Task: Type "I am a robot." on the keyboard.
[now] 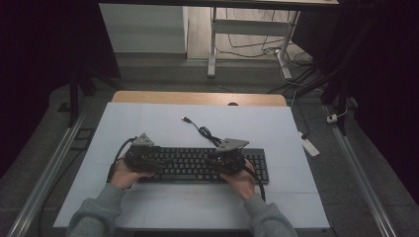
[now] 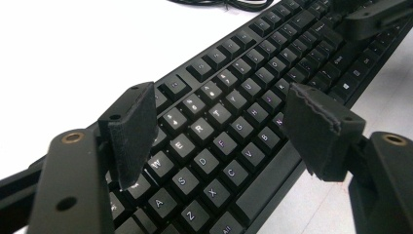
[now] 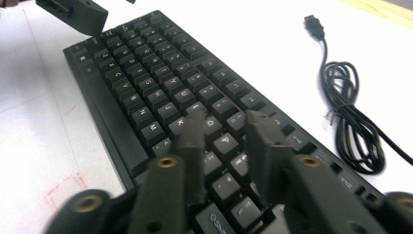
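Keyboard (image 1: 197, 164) lies across the white table (image 1: 148, 123), my left gripper (image 1: 140, 157) over its left end, my right gripper (image 1: 228, 157) right of middle. Left gripper view: jaws wide, empty, above the letter keys. Right gripper view: jaws narrowed, nothing gripped, cable (image 3: 348, 112) alongside. I should lower gently, one key at a time.
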Tool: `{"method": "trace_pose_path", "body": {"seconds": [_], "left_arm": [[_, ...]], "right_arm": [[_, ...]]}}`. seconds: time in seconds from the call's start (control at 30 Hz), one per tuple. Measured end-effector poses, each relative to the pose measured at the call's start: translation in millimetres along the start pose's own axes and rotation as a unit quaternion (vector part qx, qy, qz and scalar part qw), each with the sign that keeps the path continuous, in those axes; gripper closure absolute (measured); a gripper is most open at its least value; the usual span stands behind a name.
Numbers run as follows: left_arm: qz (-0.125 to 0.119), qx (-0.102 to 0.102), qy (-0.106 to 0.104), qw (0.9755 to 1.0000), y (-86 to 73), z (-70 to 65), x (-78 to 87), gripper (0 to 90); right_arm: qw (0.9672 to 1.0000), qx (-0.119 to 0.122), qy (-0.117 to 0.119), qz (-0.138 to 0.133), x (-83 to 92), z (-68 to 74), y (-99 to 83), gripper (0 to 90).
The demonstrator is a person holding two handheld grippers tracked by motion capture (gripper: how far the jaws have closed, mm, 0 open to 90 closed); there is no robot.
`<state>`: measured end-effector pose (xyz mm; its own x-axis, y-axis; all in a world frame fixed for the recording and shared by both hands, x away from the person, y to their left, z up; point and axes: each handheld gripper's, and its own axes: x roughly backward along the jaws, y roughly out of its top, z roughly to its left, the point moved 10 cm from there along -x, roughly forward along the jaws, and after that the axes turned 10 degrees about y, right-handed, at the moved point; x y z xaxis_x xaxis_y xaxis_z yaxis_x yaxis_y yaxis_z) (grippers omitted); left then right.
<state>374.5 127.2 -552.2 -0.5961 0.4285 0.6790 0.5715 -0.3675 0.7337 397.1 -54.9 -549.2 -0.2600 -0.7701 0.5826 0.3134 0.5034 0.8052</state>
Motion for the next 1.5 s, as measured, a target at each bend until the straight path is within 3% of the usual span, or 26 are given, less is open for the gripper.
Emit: {"method": "trace_pose_path", "body": {"seconds": [0.2, 0.73, 1.5], "left_arm": [[0.0, 0.0, -0.001, 1.0, -0.1, -0.6, -0.2, 28.7], [0.002, -0.001, 0.001, 1.0, -0.6, -0.1, -0.1, 28.2], [0.004, -0.004, -0.001, 1.0, -1.7, -0.6, -1.0, 28.0]], "right_arm": [[0.9999, 0.002, 0.009, 0.014, -11.6, -0.1, 3.3, 89.4], [0.9991, 0.0, 0.018, 0.038, -42.0, -0.1, 4.0, 89.5], [0.9984, 0.001, 0.008, 0.056, -53.6, -6.7, -1.4, 89.5]]}}
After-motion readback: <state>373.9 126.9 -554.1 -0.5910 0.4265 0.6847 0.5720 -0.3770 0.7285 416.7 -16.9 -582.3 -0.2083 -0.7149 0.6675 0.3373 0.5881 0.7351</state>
